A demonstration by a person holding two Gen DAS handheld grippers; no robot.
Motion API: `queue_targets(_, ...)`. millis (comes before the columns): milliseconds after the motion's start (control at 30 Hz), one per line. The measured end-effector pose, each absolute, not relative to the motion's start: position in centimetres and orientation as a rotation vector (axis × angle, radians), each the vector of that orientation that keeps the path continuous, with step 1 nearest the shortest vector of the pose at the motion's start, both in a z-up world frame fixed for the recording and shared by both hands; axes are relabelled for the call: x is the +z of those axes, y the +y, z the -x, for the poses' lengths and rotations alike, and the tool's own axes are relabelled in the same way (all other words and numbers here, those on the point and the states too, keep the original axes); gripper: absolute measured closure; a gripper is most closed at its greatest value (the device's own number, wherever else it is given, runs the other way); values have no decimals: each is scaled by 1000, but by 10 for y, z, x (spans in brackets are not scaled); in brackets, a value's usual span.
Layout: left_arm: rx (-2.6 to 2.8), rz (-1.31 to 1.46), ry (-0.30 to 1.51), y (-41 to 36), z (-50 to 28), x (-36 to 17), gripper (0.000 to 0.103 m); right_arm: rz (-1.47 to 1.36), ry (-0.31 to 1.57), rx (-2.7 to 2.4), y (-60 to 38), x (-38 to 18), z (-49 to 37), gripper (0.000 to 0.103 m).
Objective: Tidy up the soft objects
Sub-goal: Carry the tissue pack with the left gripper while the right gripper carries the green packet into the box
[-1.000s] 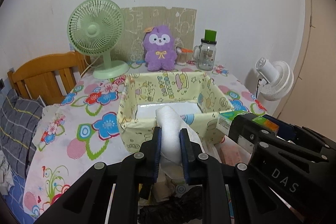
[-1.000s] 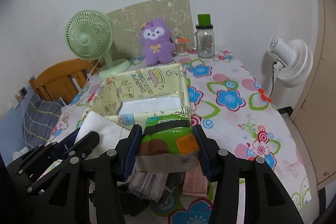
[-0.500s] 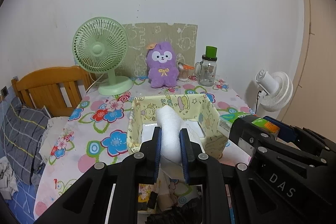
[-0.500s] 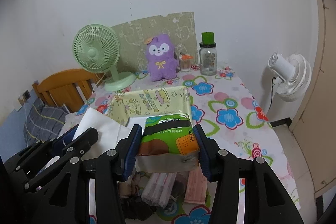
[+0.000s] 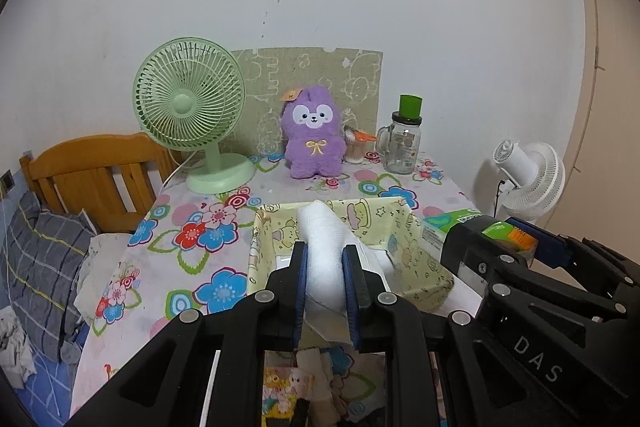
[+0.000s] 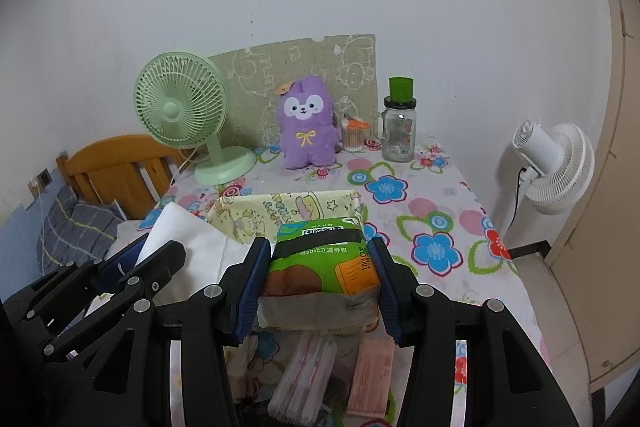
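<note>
Both grippers are now seen higher above the table than a second ago: the yellow fabric bin [image 5: 404, 251] sits lower and smaller in each view, and more floral tablecloth [image 6: 432, 223] is exposed behind it.

- Left gripper [image 5: 324, 291]: clamped narrow on a white folded cloth [image 5: 320, 247]; a loose end is left hanging below the pads.
- Right gripper [image 6: 320, 283]: held at medium width, pressed on a green tissue pack [image 6: 324, 259], which is carried just short of the bin's near rim.
- Small packets [image 6: 308, 379] are left scattered on the table under both tools.

Risks, as judged:
- The cloth's hanging tail may be caught on the bin wall, since the bin is soft and can be dragged or folded inward.
- The tissue pack is gripped by its sides only; it may be squeezed out or tilted on release.
- The two tools are held close together, so a collision is possible if both are lowered into the bin at once.
</note>
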State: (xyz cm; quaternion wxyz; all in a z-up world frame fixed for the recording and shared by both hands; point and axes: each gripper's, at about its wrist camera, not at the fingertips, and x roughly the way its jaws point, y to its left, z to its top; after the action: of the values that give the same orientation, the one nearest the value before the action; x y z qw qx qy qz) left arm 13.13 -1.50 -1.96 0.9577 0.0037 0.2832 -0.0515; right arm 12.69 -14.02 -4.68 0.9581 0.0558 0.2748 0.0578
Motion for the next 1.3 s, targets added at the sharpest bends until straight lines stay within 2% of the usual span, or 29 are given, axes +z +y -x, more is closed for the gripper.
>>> queue_targets(533,-103,-24,626,-8,-192,-37,88,-95,582,128,-130,-57,-190,50)
queue_targets(1300,-110,-29,757,-6,-259,-95,84,-102,676,147,-110,-103,-265,49)
